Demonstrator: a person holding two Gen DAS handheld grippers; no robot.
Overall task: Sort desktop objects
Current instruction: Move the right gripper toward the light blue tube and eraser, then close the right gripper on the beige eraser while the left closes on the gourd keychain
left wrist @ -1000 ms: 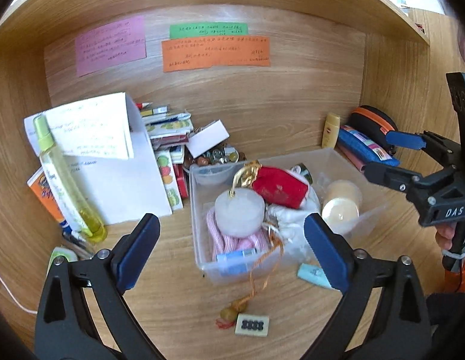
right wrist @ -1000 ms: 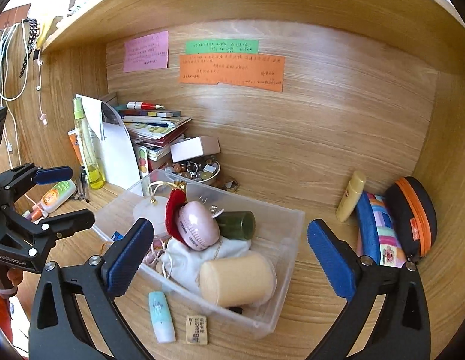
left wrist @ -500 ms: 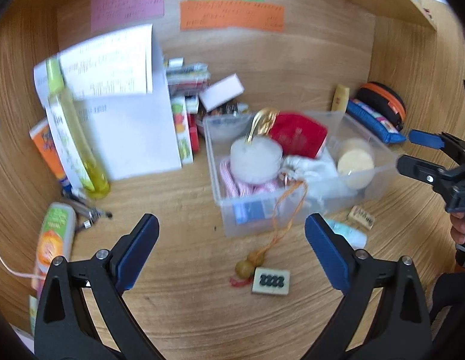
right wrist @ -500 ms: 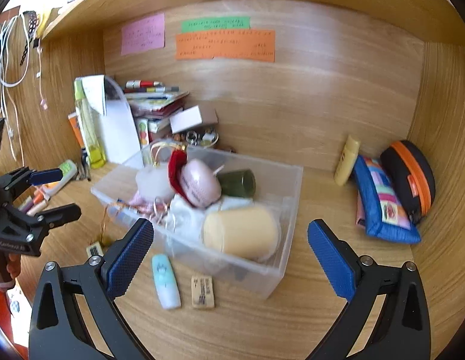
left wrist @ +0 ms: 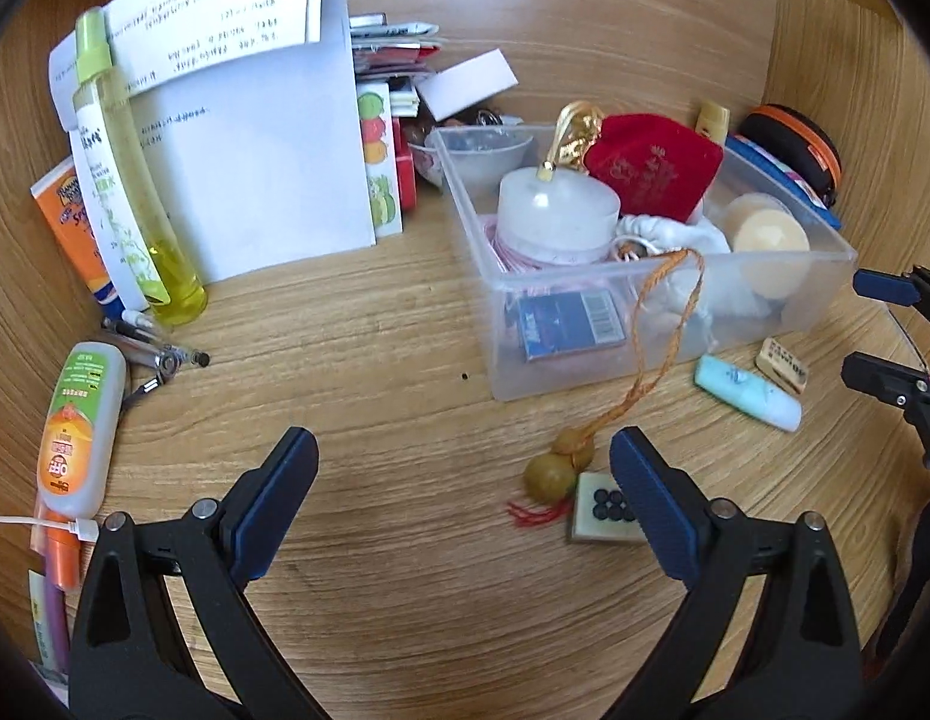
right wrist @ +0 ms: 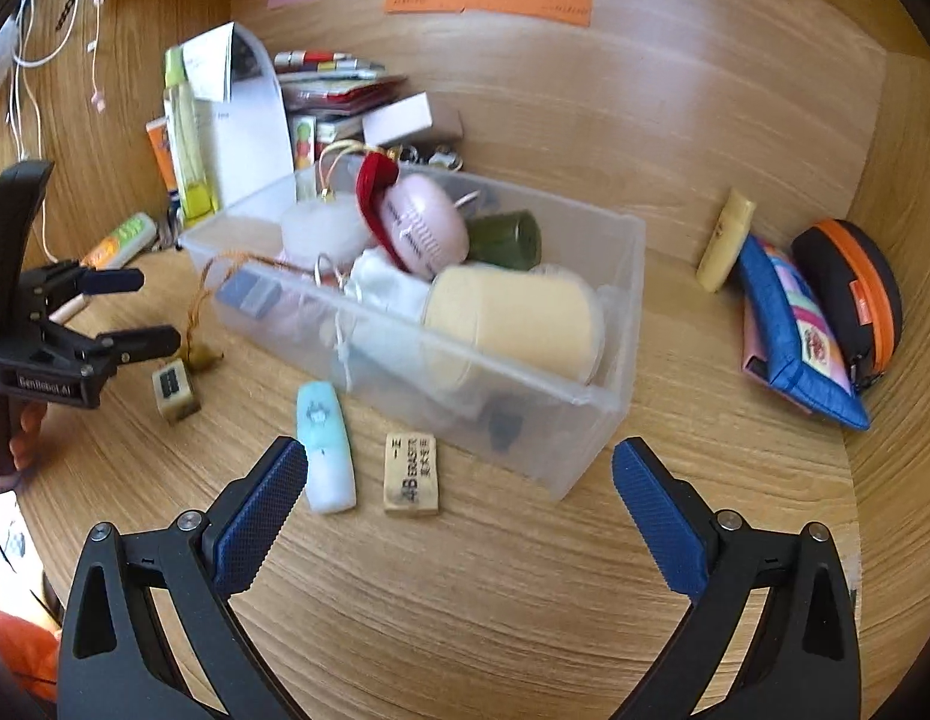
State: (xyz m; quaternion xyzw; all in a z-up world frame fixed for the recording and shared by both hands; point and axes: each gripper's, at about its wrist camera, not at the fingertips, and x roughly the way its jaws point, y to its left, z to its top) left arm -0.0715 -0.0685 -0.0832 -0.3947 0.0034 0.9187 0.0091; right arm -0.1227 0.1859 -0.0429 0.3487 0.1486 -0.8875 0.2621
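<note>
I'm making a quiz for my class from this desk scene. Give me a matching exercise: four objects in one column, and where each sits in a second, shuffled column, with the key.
Objects
1. red pouch
2. eraser
3. mahjong tile
4. yellow spray bottle

Places
A. flat on the desk beside the pale blue tube
B. upright against the white papers
C. inside the clear plastic bin
D. on the desk next to the tassel's gourd bead

Pairs: 1-C, 2-A, 3-D, 4-B
</note>
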